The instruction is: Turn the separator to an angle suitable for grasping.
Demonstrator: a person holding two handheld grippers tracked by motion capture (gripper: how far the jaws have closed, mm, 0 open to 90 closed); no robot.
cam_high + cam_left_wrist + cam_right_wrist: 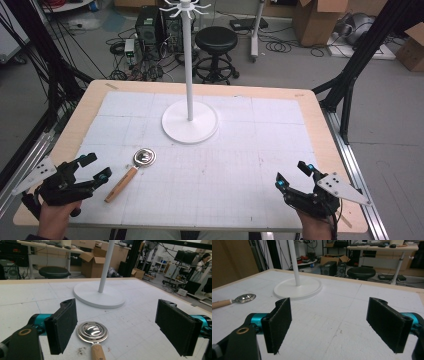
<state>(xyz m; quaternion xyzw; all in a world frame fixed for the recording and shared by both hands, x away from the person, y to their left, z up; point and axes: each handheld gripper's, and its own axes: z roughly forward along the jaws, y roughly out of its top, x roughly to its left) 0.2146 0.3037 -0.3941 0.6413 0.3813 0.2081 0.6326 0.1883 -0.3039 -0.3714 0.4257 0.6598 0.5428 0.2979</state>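
High view: spoon point(131, 173) flat on white mat, wooden handle toward near-left, just right of left gripper point(91, 168); jaws spread, empty.
Left gripper view: metal bowl just ahead between spread jaws, no contact.
Right gripper view: spoon far left, well apart from right gripper point(338, 325); jaws spread, empty.

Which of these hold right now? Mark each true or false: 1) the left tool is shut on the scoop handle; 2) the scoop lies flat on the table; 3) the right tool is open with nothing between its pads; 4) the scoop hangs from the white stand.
1) False: the left tool is open; the scoop lies between and beyond its pads, untouched.
2) True: it lies flat on the table, metal bowl toward the white stand, wooden handle toward the person.
3) True: the right tool is open over bare table.
4) False: the scoop lies on the table, apart from the stand's base.
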